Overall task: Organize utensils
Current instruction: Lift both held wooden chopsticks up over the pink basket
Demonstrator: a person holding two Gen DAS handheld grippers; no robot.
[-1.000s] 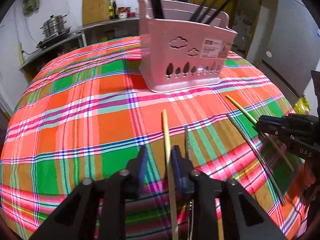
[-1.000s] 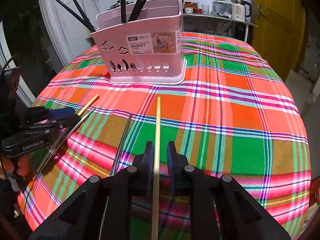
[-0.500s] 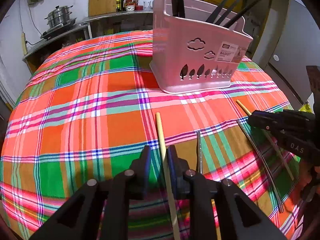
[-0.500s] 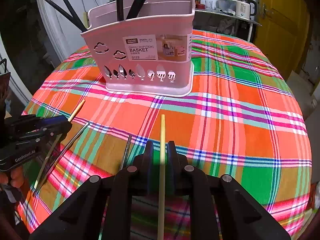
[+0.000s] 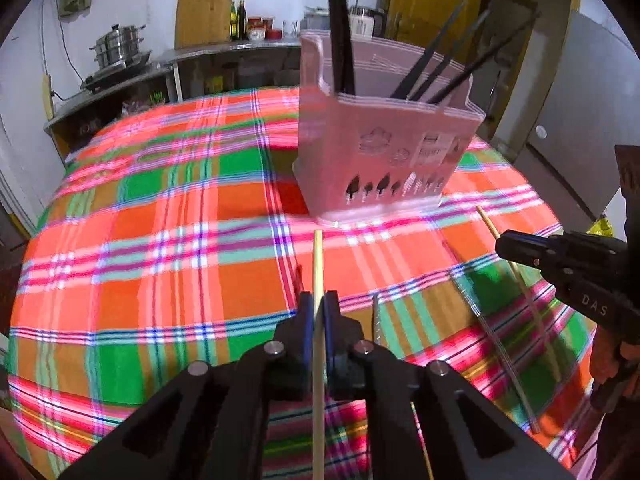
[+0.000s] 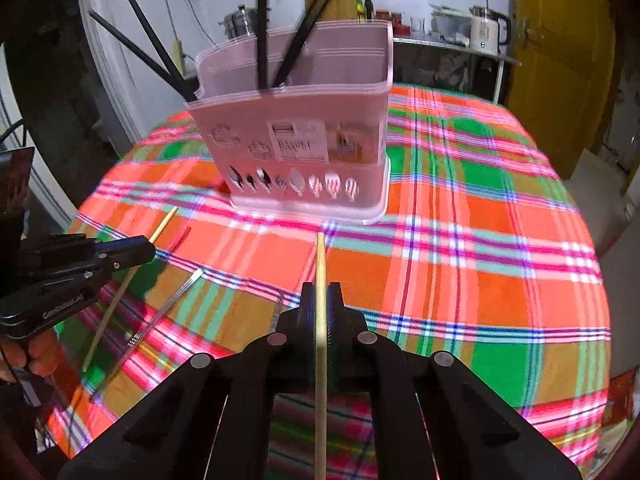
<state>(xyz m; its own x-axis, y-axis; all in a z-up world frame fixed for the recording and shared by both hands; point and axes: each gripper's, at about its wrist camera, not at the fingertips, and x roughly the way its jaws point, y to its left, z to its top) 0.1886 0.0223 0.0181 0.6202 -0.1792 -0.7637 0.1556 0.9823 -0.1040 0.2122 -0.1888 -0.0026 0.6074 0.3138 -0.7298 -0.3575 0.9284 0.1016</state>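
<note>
Left gripper, lower centre of its own view, is clamped tight on a wooden chopstick that runs up between the pads toward the pink basket. Right gripper, lower centre of its view, is likewise pinched fully on a second wooden chopstick. Pink basket stands upper centre on the plaid tablecloth, holding black chopsticks. A metal chopstick lies flat on the cloth, lower right in the left view.
</note>
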